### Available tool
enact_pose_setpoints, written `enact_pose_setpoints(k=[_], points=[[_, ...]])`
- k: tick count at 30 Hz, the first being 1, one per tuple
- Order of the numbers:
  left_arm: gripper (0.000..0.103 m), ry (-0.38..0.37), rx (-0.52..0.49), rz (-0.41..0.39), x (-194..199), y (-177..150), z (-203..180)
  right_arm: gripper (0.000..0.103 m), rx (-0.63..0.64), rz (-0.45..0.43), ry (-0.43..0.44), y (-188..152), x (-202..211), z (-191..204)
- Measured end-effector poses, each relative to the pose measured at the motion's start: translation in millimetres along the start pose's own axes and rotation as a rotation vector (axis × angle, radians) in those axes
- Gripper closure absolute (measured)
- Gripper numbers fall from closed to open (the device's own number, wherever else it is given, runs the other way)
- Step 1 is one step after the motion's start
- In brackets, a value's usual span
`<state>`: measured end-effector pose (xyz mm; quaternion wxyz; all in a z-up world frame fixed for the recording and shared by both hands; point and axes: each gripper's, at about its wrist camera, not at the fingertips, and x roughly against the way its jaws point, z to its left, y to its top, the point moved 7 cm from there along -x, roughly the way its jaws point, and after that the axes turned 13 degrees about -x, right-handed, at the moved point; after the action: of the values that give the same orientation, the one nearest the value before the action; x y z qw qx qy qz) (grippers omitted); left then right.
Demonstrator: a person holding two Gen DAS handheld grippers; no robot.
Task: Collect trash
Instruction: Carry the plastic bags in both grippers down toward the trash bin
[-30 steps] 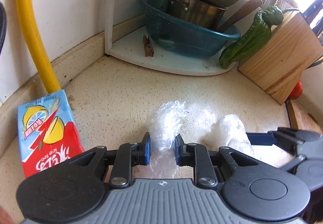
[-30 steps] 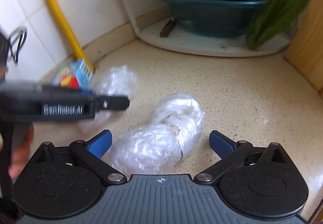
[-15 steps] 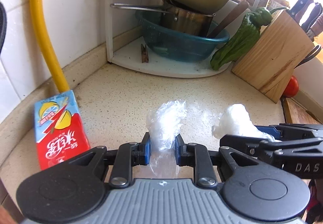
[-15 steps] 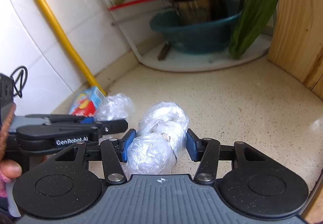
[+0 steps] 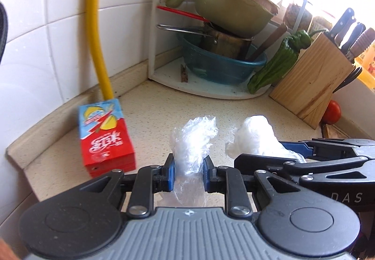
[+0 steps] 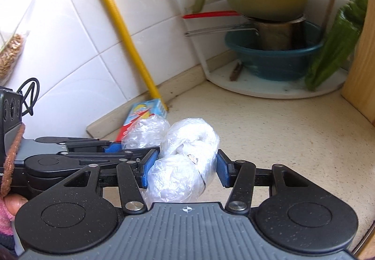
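My left gripper (image 5: 189, 172) is shut on a small crumpled clear plastic bag (image 5: 193, 140), lifted off the speckled counter (image 5: 152, 116). My right gripper (image 6: 185, 170) is shut on a larger knotted wad of clear plastic (image 6: 187, 156), also held above the counter. In the left wrist view that larger plastic wad (image 5: 255, 138) and the right gripper (image 5: 293, 154) sit just to the right. In the right wrist view the small bag (image 6: 146, 134) and the left gripper (image 6: 117, 149) are on the left. A red and blue drink carton (image 5: 105, 138) lies on the counter by the wall.
A yellow hose (image 5: 96, 25) runs down the tiled wall. In the corner a white rack (image 5: 211, 91) holds a teal basin (image 5: 222, 67), a pot and a green bowl. A green pepper (image 5: 279, 60), a wooden knife block (image 5: 311, 81) and a tomato (image 5: 332, 108) stand at the right.
The right gripper closed from wide open onto the larger plastic wad. Both grippers then rose and drew back from the counter with their plastic, and the carton stayed put.
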<state>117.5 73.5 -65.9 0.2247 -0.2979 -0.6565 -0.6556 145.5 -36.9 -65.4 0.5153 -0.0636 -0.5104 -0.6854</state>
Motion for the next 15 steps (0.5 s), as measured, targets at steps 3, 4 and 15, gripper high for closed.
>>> enact_pose_setpoints(k=[3, 4, 15], points=[[0.083, 0.011, 0.017, -0.017, 15, -9, 9, 0.043, 0.012, 0.003, 0.009, -6, 0, 12], [0.083, 0.016, 0.024, -0.02, 20, -13, 12, 0.043, 0.019, 0.006, 0.01, -9, 0, 17], [0.083, 0.106, 0.113, -0.039, 81, -58, 49, 0.043, 0.08, 0.058, 0.081, -44, -2, 78]])
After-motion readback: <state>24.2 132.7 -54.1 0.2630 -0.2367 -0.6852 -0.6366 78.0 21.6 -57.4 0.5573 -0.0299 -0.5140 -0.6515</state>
